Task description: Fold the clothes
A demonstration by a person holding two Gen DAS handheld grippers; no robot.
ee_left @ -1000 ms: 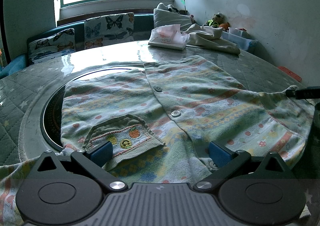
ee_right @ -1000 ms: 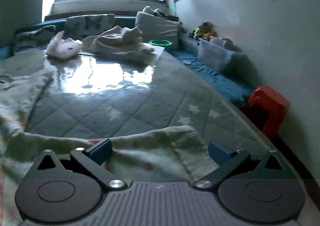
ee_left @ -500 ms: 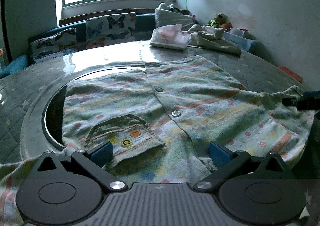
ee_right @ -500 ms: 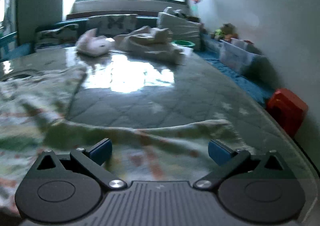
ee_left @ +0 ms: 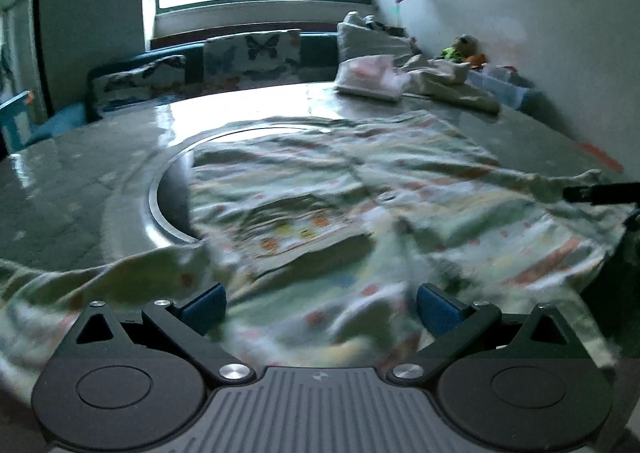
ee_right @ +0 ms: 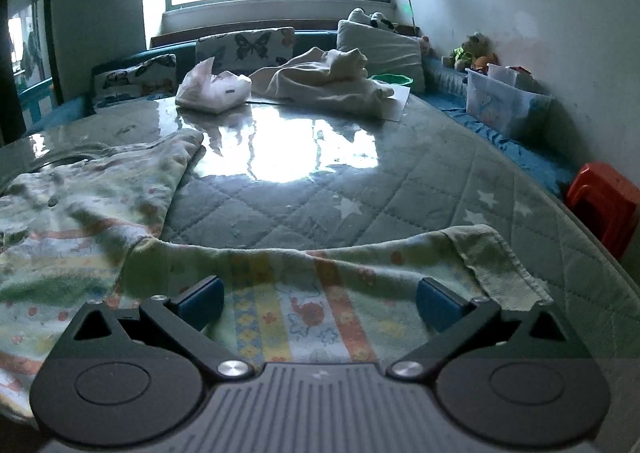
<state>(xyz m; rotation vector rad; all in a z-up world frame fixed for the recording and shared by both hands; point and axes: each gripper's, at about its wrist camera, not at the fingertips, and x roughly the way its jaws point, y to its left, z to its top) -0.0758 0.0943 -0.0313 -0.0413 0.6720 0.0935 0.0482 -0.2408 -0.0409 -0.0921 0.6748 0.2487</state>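
Note:
A child's pastel striped cardigan (ee_left: 360,181) with buttons and an embroidered pocket (ee_left: 296,229) lies spread front-up on the quilted table (ee_left: 80,181). My left gripper (ee_left: 320,307) hangs open over its near hem, and cloth lies between the blue pads (ee_left: 202,307). This view is blurred by motion. My right gripper (ee_right: 320,301) is open over the cardigan's right sleeve (ee_right: 360,277), whose ribbed cuff (ee_right: 500,265) points right. Its body (ee_right: 80,213) spreads to the left. A black finger of the right gripper (ee_left: 600,192) shows at the right edge of the left wrist view.
A round metal-rimmed inset (ee_left: 160,197) lies partly under the cardigan. At the far side sit a pink-white tissue pack (ee_right: 212,87) and a heap of cream cloth (ee_right: 328,81). Butterfly cushions (ee_right: 244,47) line a bench. A clear box (ee_right: 504,101) and a red stool (ee_right: 600,201) stand right.
The left gripper has drawn back and to the left, and the near hem now looks rumpled and blurred. The right view swung left and back, still over the sleeve. Both stay open.

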